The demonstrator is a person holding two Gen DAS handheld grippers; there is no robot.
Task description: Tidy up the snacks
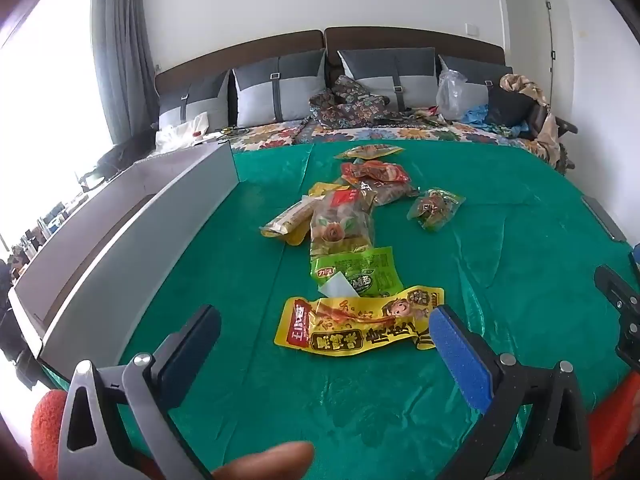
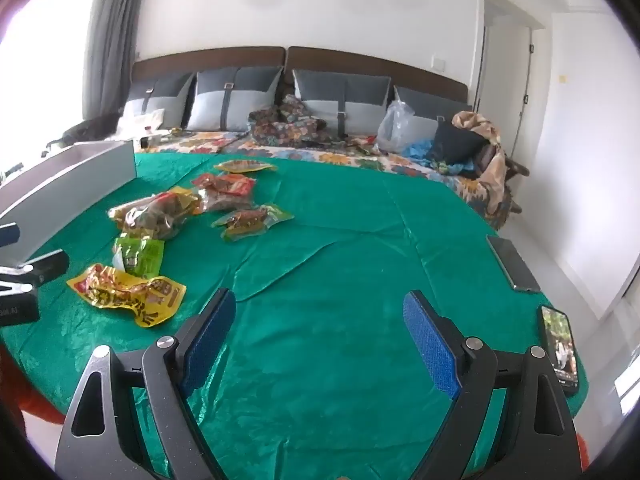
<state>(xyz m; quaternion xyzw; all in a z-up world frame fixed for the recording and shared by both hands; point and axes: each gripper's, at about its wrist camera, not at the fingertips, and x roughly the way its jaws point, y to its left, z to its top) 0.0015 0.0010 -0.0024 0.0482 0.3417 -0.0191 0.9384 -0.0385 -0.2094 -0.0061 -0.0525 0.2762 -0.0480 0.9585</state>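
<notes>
Left gripper (image 1: 324, 332): jaws spread wide, nothing between them, hovering over the green cloth (image 1: 500, 248) near its near edge. The yellow snack packet (image 1: 352, 326) lies flat just ahead of it, the right blue pad overlapping the packet's right end in view; contact cannot be judged.

Right gripper (image 2: 320, 320): jaws wide apart, empty, above bare cloth toward the near edge, well right of the snacks.

Snacks run in a loose line from the near edge toward the far edge of the cloth: yellow packet, green packet (image 1: 356, 274), clear bag of brown pieces (image 1: 340, 228), red packets (image 1: 376, 174), one small packet (image 1: 434, 208) set apart to the right.

Grey open box (image 1: 120, 232) stands along the left edge of the cloth. Two phones (image 2: 514, 264) lie at the right edge.
</notes>
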